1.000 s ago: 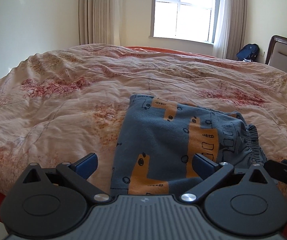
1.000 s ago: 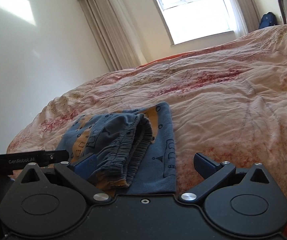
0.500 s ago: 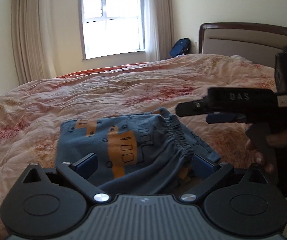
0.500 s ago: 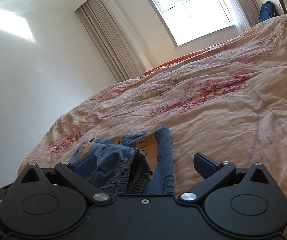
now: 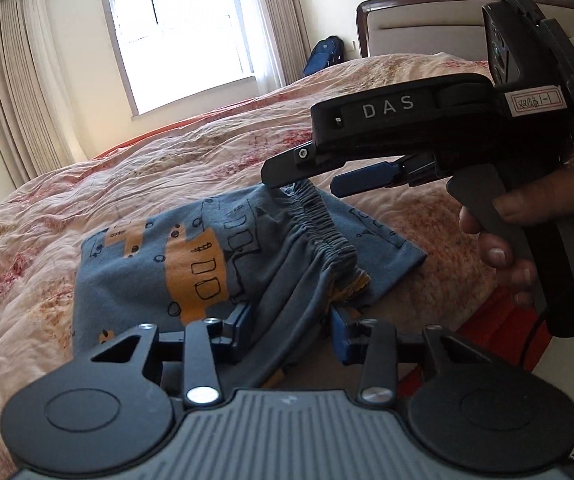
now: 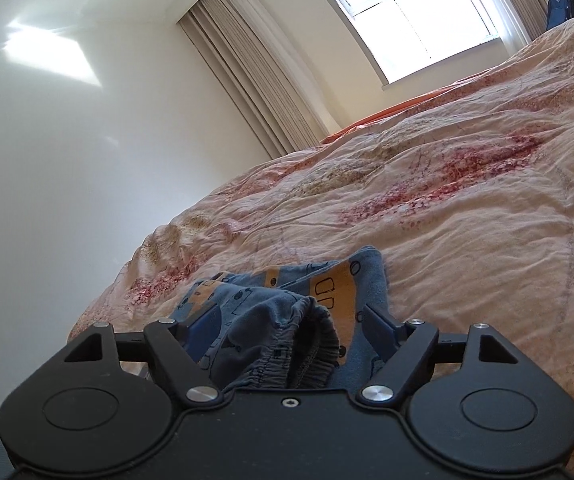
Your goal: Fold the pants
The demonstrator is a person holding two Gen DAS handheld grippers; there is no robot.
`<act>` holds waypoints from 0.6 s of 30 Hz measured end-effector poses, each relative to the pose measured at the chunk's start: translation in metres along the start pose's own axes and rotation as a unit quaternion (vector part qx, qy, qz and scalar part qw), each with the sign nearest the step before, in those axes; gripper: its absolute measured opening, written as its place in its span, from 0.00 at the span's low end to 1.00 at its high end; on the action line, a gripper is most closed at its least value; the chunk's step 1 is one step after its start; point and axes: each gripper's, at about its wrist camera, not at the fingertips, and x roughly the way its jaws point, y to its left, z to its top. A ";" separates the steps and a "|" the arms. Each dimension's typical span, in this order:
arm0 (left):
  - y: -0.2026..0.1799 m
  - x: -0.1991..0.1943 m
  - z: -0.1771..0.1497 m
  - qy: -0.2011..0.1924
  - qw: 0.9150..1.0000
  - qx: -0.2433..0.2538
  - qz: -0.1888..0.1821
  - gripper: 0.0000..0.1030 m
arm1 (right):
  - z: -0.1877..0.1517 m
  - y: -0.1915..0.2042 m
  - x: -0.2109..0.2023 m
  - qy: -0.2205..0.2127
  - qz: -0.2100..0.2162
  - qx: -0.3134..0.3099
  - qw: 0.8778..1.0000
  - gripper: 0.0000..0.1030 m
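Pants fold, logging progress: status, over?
Left gripper shut on pants. Right gripper closing around waistband, grip unclear. Pants bunched on quilt. Nothing in the way.

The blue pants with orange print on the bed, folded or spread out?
Folded: the blue pants lie doubled over, elastic waistband on top.

1 pants (image 5: 191, 264), 2 grippers – left gripper (image 5: 291, 330), right gripper (image 5: 319, 178) – 1 bed (image 5: 191, 160) (quilted), 1 backpack (image 5: 323, 56).

The left gripper (image 5: 289, 330) is black with blue finger pads, silver screws at its linkages and a ribbed grey housing. The right gripper (image 5: 307, 182) is black too, lettered "DAS", with a white handwritten label and thin black cable behind its grey handle.
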 end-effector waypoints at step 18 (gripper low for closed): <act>0.018 -0.006 0.001 0.000 0.999 -0.048 -0.016 0.08 | -0.010 -0.011 0.003 -0.011 -0.017 0.056 0.998 0.15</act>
